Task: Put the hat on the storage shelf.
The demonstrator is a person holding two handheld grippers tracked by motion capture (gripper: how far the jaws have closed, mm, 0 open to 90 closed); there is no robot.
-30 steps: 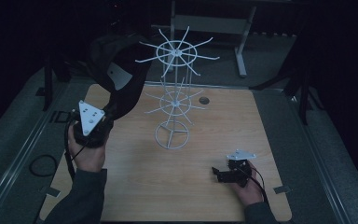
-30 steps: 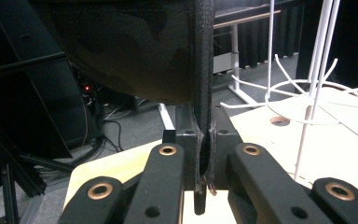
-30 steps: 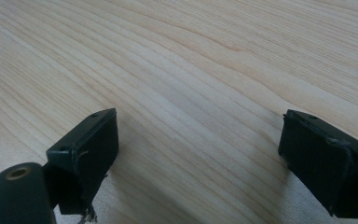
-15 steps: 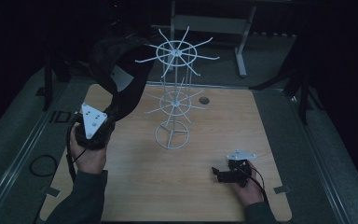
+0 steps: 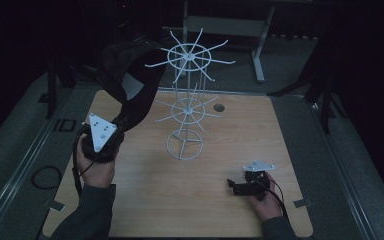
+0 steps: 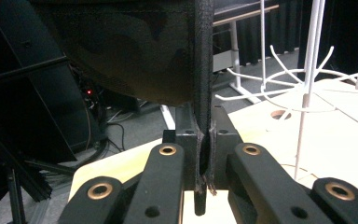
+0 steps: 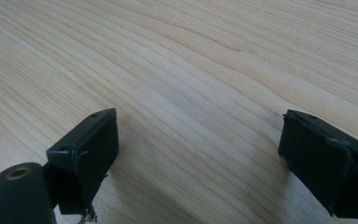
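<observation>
A pale wooden table (image 5: 145, 200) fills the middle of the high view, with dark floor and a grey desk frame (image 5: 260, 35) beyond its far edge. Near the table's centre stands a white wire display rack (image 5: 185, 100), a slim pole on a ring base carrying two tiers of radiating hooks; a small round hole (image 5: 219, 107) in the tabletop lies just right of it. A dark cap (image 5: 125, 75) (camouflage-patterned fabric, in the left gripper view) hangs in the air left of the rack's upper tier, close to the hook tips; whether it touches them cannot be told. The left gripper (image 6: 204, 144), raised above the table's left edge, has its fingers clenched on the cap's strap (image 6: 204, 93), which runs straight up between them. The right gripper (image 7: 198, 154) lies low at the table's near right, well apart from the rack, its fingers (image 7: 86, 144) spread wide over bare wood.
</observation>
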